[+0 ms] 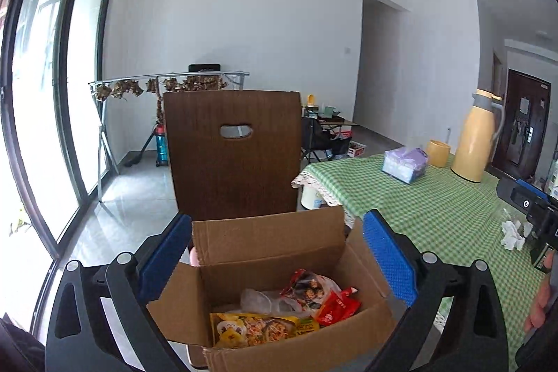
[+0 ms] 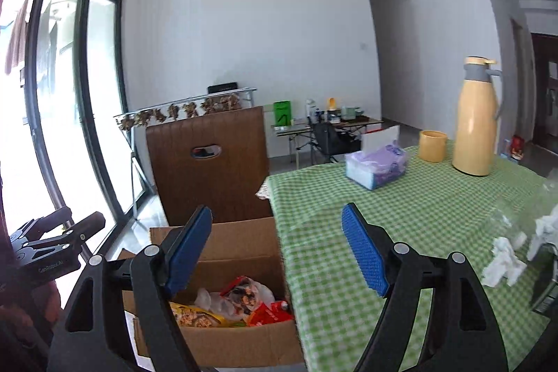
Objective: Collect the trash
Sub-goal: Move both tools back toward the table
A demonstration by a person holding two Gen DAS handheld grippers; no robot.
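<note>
An open cardboard box (image 1: pixel 265 239) stands on a seat in front of a brown chair back, against the table's left edge. Inside lie a yellow noodle packet (image 1: pixel 258 330), a red wrapper (image 1: pixel 336 305) and a clear plastic bag (image 1: pixel 258 300). My left gripper (image 1: pixel 277 225) hangs open above the box with nothing between its blue pads. My right gripper (image 2: pixel 277 211) is open too and holds nothing; it is above the box (image 2: pixel 240 239) and the table edge. Crumpled white tissue (image 2: pixel 504 262) lies on the cloth to its right, also seen as the tissue (image 1: pixel 512 234) in the left wrist view.
The table has a green checked cloth (image 2: pixel 401 225) and carries a purple tissue pack (image 2: pixel 376 168), a yellow cup (image 2: pixel 432 145) and a tall yellow thermos jug (image 2: pixel 476 117). The brown chair back (image 1: pixel 233 156) rises behind the box. Glass doors line the left; a drying rack stands beyond.
</note>
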